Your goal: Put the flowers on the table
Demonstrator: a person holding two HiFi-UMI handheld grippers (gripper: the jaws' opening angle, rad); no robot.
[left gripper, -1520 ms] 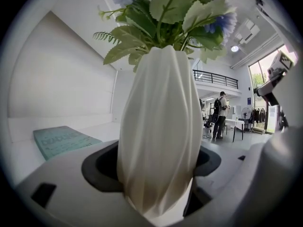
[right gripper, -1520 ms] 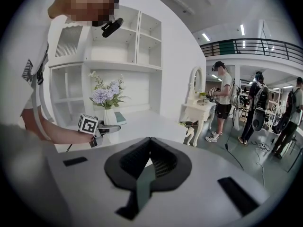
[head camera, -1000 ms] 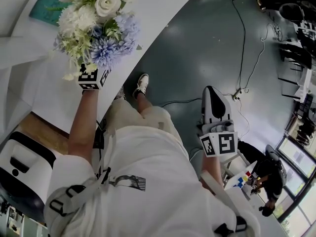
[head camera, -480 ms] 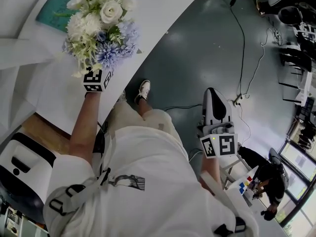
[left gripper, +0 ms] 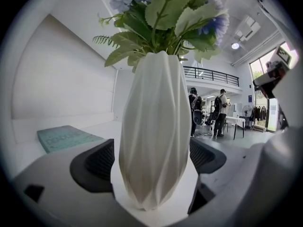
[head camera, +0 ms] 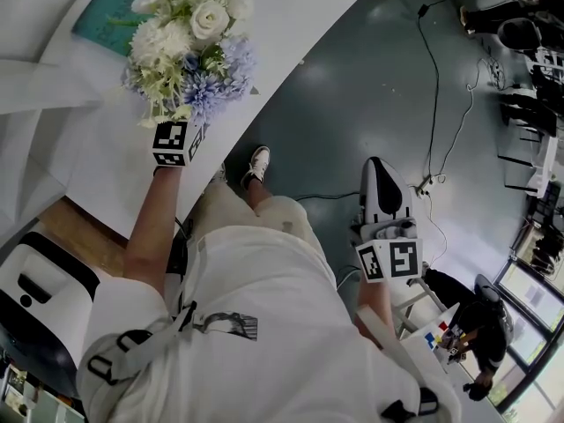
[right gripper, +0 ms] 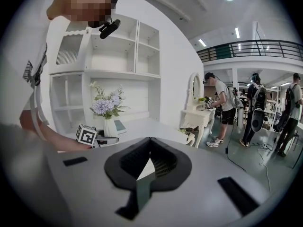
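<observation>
While your right gripper [right gripper: 147, 163] hangs at your side above the grey floor [head camera: 379, 86], its jaws pressed together on nothing, your left gripper [left gripper: 151, 159] reaches out over the white table [head camera: 291, 25]. Its jaws are opening, one on either side of the ribbed white vase [left gripper: 154, 126], with a thin gap showing at each pad. The vase stands upright on the table near its edge, white and blue flowers [head camera: 189, 47] filling its top. Beyond it a teal book [head camera: 101, 20] lies flat on the table.
</observation>
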